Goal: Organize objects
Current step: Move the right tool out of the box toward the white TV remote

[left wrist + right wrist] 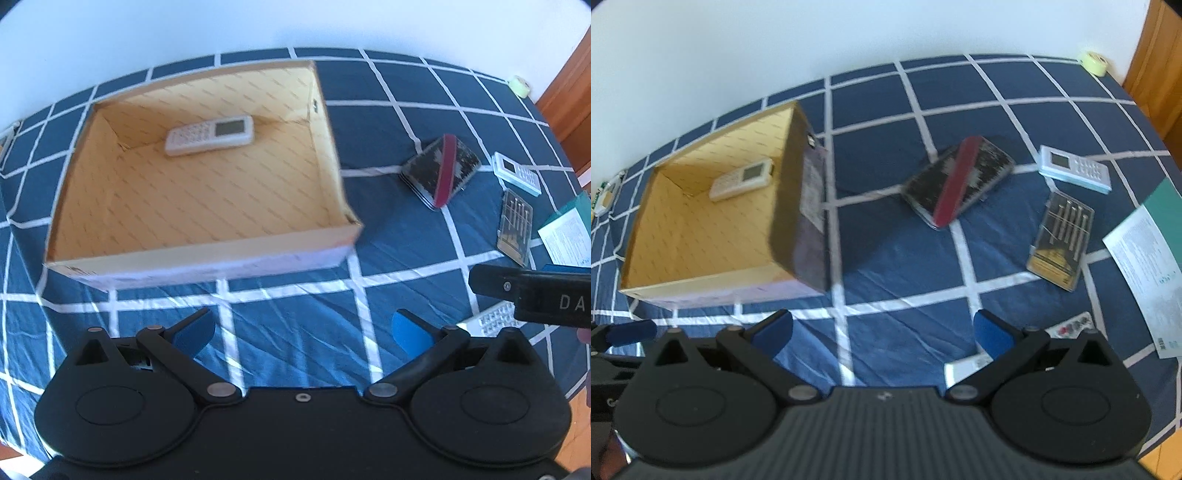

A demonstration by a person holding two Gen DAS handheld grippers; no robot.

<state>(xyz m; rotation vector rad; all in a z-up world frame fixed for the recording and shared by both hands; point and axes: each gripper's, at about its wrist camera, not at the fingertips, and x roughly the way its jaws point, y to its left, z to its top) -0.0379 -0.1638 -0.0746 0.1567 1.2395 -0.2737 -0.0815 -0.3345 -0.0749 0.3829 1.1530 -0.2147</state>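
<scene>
An open cardboard box (207,254) (713,284) stands on the blue checked cloth, with a white remote (210,134) (742,178) lying inside. To its right lie a dark notebook with a red band (441,171) (958,181), a pale blue remote (517,177) (1075,173) and a clear case of small screwdrivers (515,227) (1062,238). My left gripper (303,334) hovers open in front of the box, holding nothing. My right gripper (882,332) is open and empty too, above the cloth right of the box. A white keyed device (491,319) (1071,326) lies partly hidden beneath it.
Printed paper sheets and a teal folder (1145,258) (569,232) lie at the right edge of the cloth. A roll of tape (1093,62) (519,85) sits at the far right corner near a wooden door. A white wall runs behind the table.
</scene>
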